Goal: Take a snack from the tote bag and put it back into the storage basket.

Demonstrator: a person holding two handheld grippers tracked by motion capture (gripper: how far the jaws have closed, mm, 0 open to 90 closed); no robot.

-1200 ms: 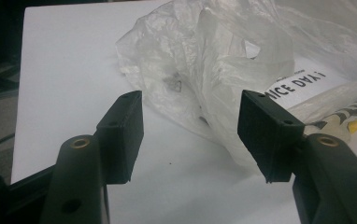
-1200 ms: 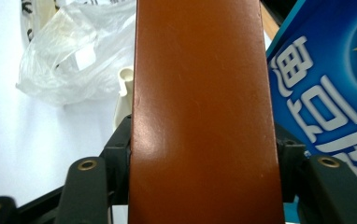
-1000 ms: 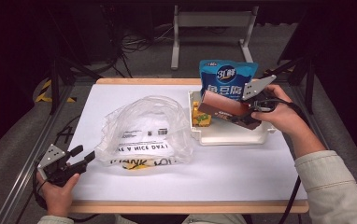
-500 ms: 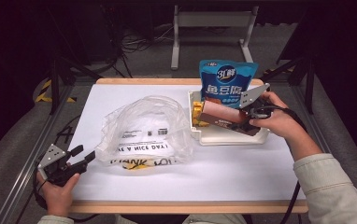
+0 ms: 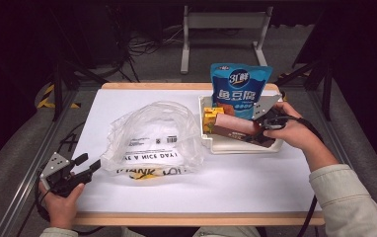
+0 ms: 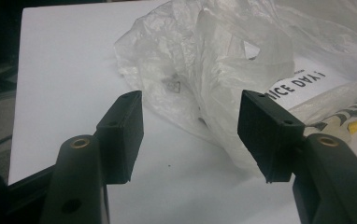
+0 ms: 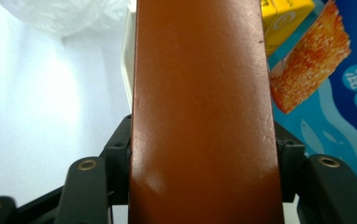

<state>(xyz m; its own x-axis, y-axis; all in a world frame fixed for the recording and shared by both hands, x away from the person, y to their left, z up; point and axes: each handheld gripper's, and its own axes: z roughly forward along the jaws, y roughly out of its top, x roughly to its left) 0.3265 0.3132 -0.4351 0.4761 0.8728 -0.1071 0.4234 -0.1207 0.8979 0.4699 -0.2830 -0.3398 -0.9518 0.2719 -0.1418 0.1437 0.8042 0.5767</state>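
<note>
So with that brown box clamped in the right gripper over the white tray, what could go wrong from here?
1. The right gripper holds the brown box by one end, so the long free end could sag or twist out.
2. The box sits close to the yellow carton and the blue pouch; moving it could knock the upright pouch over.
3. The white tray might shift if bumped.

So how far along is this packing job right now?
Early on. The right tool grips a brown box over the white tray. The blue pouch and yellow carton sit in the tray. The plastic bag looks empty; the left tool waits open.
</note>
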